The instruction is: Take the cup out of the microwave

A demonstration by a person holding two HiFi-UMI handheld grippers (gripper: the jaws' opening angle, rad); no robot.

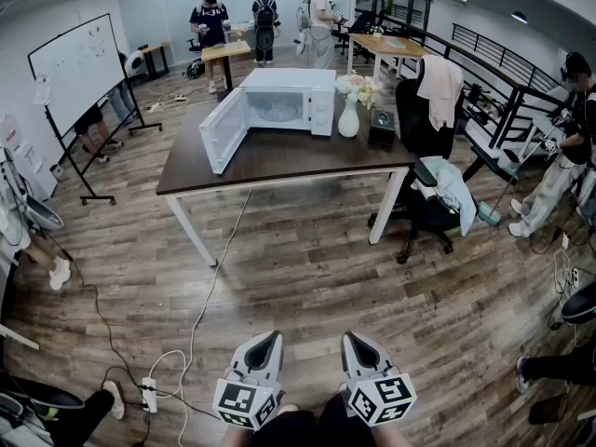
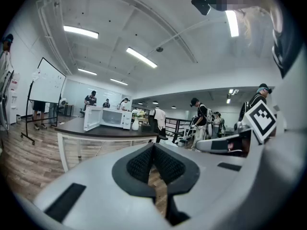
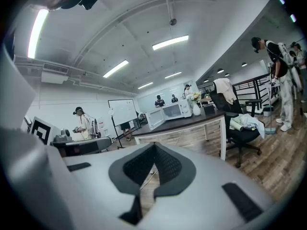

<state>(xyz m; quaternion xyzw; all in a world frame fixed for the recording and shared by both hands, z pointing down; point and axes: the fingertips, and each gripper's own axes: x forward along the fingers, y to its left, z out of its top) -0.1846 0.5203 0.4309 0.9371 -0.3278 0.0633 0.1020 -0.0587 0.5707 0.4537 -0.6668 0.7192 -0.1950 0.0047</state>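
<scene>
A white microwave (image 1: 284, 102) stands on a dark table (image 1: 279, 161) across the room, its door (image 1: 224, 130) swung open to the left. The cavity looks pale, and I cannot make out a cup inside from here. My left gripper (image 1: 271, 336) and right gripper (image 1: 350, 336) sit side by side at the bottom of the head view, far short of the table, both shut and empty. The left gripper view shows the microwave (image 2: 109, 118) small beyond the shut left gripper (image 2: 154, 147). In the right gripper view the microwave (image 3: 168, 113) lies beyond the shut right gripper (image 3: 154, 147).
A white vase of flowers (image 1: 350, 110) and a black box (image 1: 380, 128) stand right of the microwave. An office chair (image 1: 424, 194) draped with cloth sits at the table's right end. A cable and power strip (image 1: 149, 395) lie on the wooden floor. A whiteboard (image 1: 79, 68) stands left; people work around.
</scene>
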